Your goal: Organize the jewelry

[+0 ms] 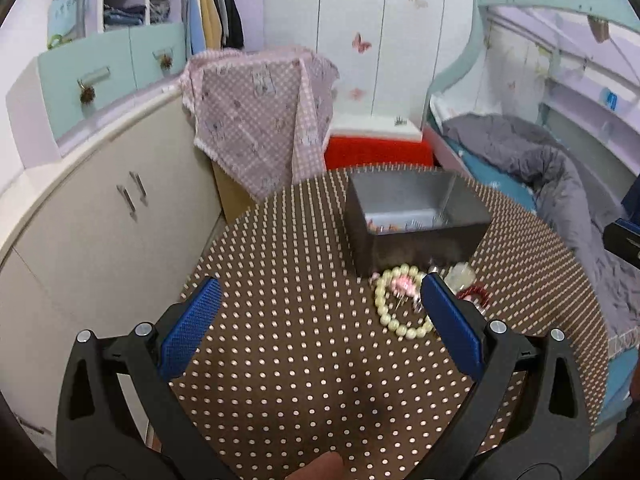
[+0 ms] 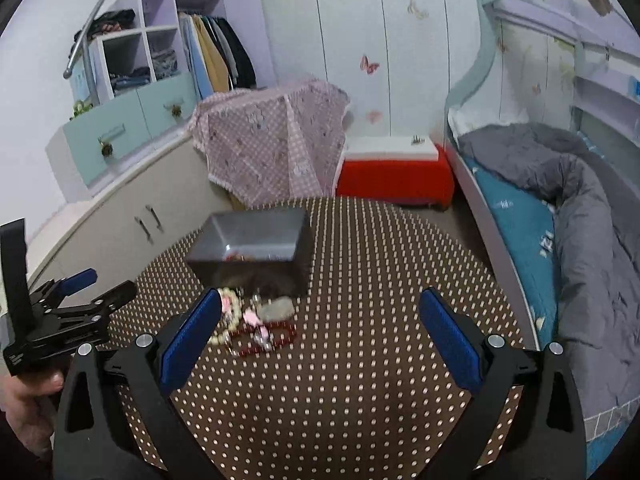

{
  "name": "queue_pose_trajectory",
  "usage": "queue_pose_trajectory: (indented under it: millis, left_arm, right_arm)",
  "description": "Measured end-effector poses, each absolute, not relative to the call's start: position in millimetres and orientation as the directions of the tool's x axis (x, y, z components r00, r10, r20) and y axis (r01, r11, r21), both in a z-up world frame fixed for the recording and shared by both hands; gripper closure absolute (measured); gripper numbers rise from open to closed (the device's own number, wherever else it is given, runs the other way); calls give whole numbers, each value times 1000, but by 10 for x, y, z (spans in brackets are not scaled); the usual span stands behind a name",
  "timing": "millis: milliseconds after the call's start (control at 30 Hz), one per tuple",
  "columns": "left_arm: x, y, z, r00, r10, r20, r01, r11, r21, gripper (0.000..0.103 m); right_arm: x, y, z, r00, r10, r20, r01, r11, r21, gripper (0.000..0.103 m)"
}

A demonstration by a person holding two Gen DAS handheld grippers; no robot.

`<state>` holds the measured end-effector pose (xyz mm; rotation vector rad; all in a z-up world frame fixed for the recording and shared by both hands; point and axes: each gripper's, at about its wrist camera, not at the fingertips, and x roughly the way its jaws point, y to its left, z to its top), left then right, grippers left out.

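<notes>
The jewelry pile, a pearl bracelet (image 1: 400, 304), a dark red bead bracelet (image 2: 280, 338) and small pink pieces (image 2: 251, 316), lay on the dotted brown tablecloth (image 1: 300, 360) just in front of the grey box (image 1: 416, 220). A few small pieces sat inside the box. The left gripper (image 1: 320, 320) and right gripper (image 2: 320, 326) both hung with jaws spread wide, empty, near the pile.

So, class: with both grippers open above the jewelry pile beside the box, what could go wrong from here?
1. The pearl bracelet, red bead bracelet and small pink pieces lie overlapped; lifting one may drag the others.
2. The pile touches the dark box; a finger could nudge the box.
3. The left gripper and right gripper might collide.
</notes>
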<state>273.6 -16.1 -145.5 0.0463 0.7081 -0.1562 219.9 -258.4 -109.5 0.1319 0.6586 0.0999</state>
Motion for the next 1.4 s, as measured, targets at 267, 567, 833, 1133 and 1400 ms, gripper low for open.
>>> queue_pose_trajectory:
  millis: [267, 567, 833, 1133, 1400]
  left_arm:
    - [3032, -350, -1904, 666, -112, -738, 173, 985, 7, 9]
    - [3231, -535, -2162, 591, -119, -798, 230, 973, 25, 43]
    - [3079, -542, -2075, 584, -227, -779, 322, 946, -34, 94]
    - [2720, -308, -1815, 638, -271, -721, 316, 946, -76, 94]
    - [2595, -222, -1725, 652, -285, -703, 314, 945, -92, 94]
  right_arm:
    - [2252, -2550, -1381, 733, 145, -664, -57, 987, 152, 8]
    - [2325, -2512, -1523, 702, 153, -695, -72, 987, 145, 8]
    - [2399, -2340, -1684, 672, 185, -717, -143, 983, 119, 8]
    - [2590, -2094, -1921, 605, 246, -757, -244, 963, 117, 51]
    - [2785, -1930, -2006, 578, 298, -760, -323, 938, 122, 81]
